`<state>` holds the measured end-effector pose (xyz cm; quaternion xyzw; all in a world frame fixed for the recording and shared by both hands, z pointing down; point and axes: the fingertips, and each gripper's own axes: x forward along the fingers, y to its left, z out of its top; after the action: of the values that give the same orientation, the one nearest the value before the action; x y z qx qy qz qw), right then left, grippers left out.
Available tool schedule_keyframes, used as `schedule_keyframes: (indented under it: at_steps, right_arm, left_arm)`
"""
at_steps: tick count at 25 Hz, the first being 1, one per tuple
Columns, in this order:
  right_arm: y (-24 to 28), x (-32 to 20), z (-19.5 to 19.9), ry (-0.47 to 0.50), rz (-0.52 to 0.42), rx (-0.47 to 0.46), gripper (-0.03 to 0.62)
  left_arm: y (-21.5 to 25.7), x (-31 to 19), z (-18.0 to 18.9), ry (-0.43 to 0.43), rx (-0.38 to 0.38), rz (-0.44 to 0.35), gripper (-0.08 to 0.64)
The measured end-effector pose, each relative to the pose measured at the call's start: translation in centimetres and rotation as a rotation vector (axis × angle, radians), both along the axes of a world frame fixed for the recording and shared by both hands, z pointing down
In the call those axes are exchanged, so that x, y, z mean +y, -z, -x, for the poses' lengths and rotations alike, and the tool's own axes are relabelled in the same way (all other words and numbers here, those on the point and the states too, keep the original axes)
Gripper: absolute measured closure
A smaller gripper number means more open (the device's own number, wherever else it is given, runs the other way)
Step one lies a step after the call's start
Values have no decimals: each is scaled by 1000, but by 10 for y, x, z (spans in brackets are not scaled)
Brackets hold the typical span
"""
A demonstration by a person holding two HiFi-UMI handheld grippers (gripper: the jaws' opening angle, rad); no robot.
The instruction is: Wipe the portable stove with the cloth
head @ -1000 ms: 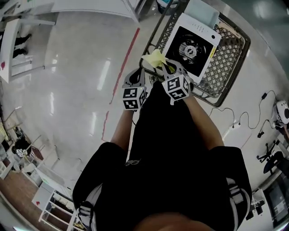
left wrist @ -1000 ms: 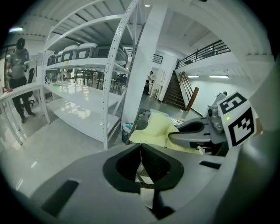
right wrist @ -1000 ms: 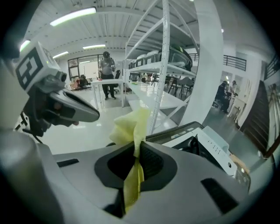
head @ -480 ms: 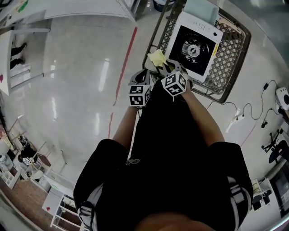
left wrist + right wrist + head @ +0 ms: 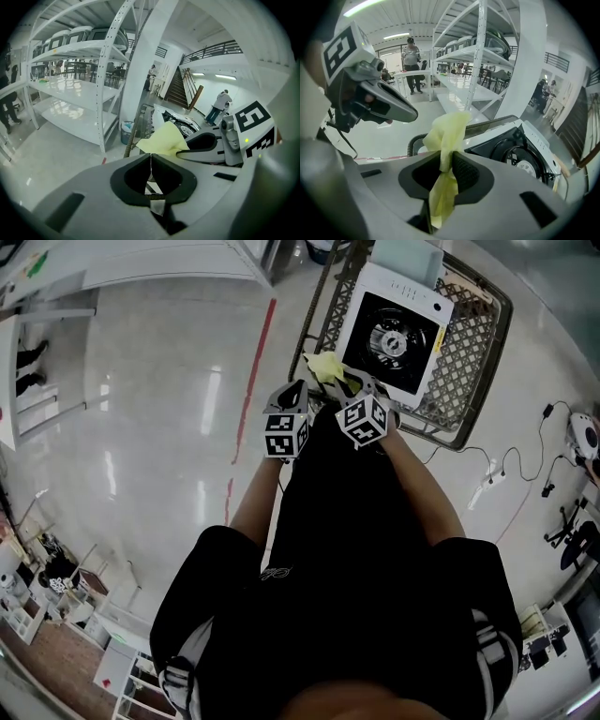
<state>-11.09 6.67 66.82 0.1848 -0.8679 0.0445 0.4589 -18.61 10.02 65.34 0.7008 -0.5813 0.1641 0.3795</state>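
Bright overhead lighting, glare on floor [image 5: 214, 399], fisheye edges.

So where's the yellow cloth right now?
In the middle of the right gripper view, the yellow cloth sticks up between the jaws of the right tool, which have just been opening, left of the portable stove.

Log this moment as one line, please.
right gripper: yellow cloth pinched between jaws, which have just been opening | left gripper: shut, empty | portable stove: in wire cart

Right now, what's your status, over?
Left fingers shut, empty. Right fingers just eased wider, yellow cloth pinched between. Stove in wire basket ahead, nothing blocking.
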Motion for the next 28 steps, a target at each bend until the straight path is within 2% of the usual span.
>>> schedule_keyframes:
  at_steps: [11, 28]
  right_arm:
    - [-1, 3, -36, -45, 27, 8, 500]
    - [-2, 3, -88, -148, 15, 12, 499]
  left_arm:
    - [4, -11, -33, -84, -2, -11, 538]
    - [1, -28, -76, -215, -15, -10, 538]
